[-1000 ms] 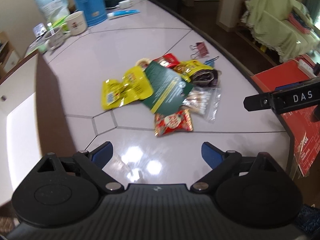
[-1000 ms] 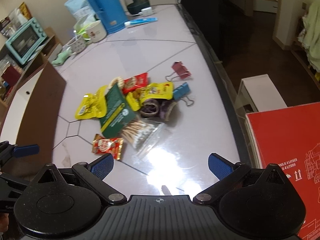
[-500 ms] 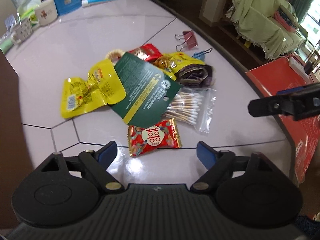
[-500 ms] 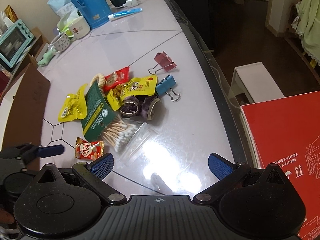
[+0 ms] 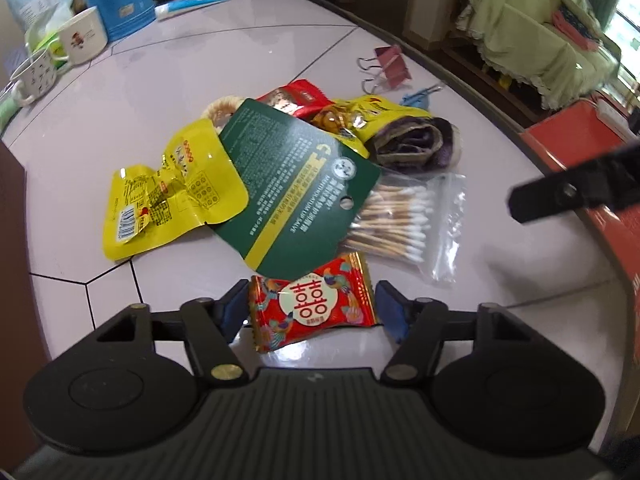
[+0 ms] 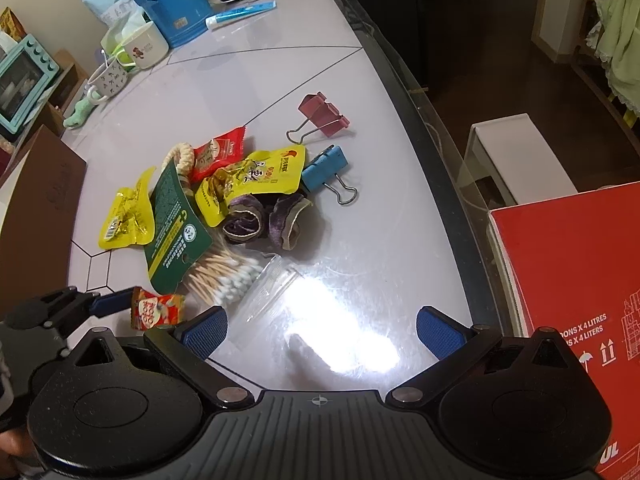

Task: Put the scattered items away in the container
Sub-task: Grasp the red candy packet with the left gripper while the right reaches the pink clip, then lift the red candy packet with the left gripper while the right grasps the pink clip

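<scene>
A: Start at the left hand-held gripper [image 5: 312, 312]. Its jaws have just been closing, and the red candy packet [image 5: 312, 309] lies between the blue pads. Are they pinching it?

B: Not clearly. The left pad looks to be at the packet's crimped edge, the right pad just beside the other edge. I'd call it spread around the packet, not gripping yet.

A: So how to finish the grasp well?

B: In my judgement, keep the tips low on the worktop [image 5: 180, 80] and close squarely, so the flat, slippery wrapper buckles up into the pads and doesn't skid out. The packet's far edge sits under the green card [image 5: 296, 184], so lift gently or the card may come along.

A: And the right hand-held gripper [image 6: 320, 332]?

B: Spread wide, nothing between its pads, only bare worktop and the corner of the cotton swab bag [image 6: 248, 280] nearby.

A: The rest of the pile?

B: Yellow pouches [image 5: 172, 196], purple scrunchies [image 6: 264, 220], and a red binder clip [image 6: 324, 114] and a blue binder clip [image 6: 326, 168] farther out. Which container is meant I can't say for sure; a red box [image 6: 572, 280] stands just off the worktop's right edge.
</scene>
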